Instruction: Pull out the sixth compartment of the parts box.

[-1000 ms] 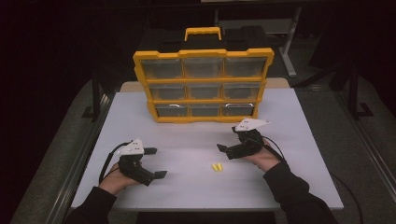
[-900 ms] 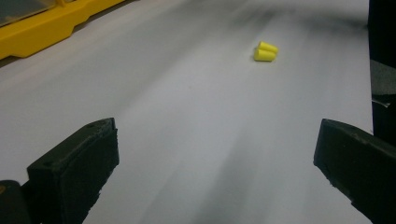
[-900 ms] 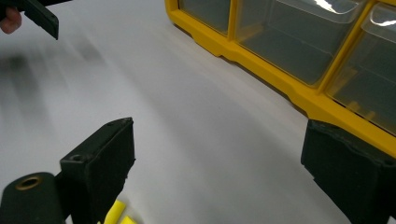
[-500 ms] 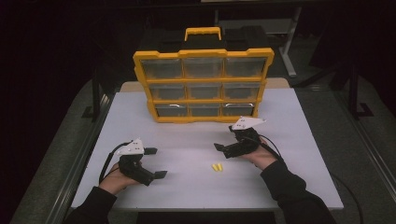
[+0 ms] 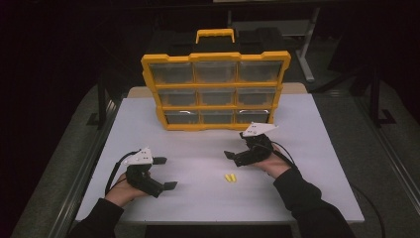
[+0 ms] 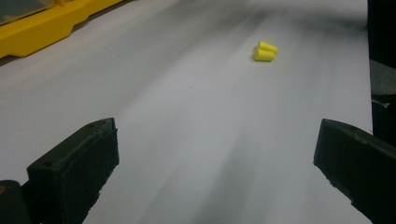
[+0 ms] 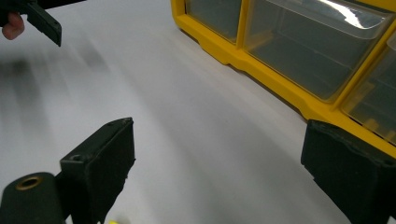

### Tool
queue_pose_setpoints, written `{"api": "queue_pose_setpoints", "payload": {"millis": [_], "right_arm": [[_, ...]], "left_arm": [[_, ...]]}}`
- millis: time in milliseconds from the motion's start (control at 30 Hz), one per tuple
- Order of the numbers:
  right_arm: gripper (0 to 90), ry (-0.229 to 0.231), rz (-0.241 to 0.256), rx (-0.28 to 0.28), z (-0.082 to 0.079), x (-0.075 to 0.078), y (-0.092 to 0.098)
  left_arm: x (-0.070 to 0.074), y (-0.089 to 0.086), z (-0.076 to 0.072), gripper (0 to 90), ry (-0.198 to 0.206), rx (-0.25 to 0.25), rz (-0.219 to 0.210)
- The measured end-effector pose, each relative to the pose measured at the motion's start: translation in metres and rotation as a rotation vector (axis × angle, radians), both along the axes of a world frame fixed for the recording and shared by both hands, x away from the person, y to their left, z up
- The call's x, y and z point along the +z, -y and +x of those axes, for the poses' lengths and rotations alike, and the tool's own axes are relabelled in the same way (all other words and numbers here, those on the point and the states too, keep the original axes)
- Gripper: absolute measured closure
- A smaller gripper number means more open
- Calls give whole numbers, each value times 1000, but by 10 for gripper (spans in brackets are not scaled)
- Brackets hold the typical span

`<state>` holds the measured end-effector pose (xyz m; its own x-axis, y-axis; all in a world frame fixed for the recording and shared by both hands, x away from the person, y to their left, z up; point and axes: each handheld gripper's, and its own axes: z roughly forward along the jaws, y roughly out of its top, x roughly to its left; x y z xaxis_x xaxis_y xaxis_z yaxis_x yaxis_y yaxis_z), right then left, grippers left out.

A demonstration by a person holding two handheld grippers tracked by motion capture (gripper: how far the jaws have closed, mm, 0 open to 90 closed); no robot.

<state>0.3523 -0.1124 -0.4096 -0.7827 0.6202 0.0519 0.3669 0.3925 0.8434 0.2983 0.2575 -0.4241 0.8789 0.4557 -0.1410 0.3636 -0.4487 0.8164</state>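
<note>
Two small yellow foam earplugs (image 5: 229, 177) lie side by side on the white table (image 5: 198, 208), between my hands. In the left gripper view the earplugs (image 6: 265, 51) sit ahead and to the right. My left gripper (image 5: 166, 173) rests on the table at the front left, open and holding nothing; its jaws (image 6: 215, 154) stand wide apart. My right gripper (image 5: 236, 148) hovers just behind the earplugs, pointing left, also open and holding nothing. Its own view has the jaws (image 7: 219, 158) spread wide, with a sliver of an earplug (image 7: 112, 222) at the bottom edge.
A yellow organizer (image 5: 216, 91) with clear drawers stands upright at the back middle of the table, a carry handle (image 5: 215, 34) on top. Its lowest drawers (image 7: 308, 42) are close to my right gripper. Dark floor and metal frames surround the table.
My right gripper has shifted slightly left and turned a little toward the table's middle. The left gripper and the earplugs have stayed in place.
</note>
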Motion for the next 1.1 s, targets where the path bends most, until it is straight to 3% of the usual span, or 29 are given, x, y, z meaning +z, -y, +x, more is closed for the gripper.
{"api": "queue_pose_setpoints", "payload": {"millis": [467, 1100], "right_arm": [[87, 6, 2, -6, 8, 2, -7], [85, -18, 3, 11, 16, 2, -17]], "left_arm": [[0, 0, 0, 0, 0, -3, 0], [0, 0, 0, 0, -1, -4, -4]]}}
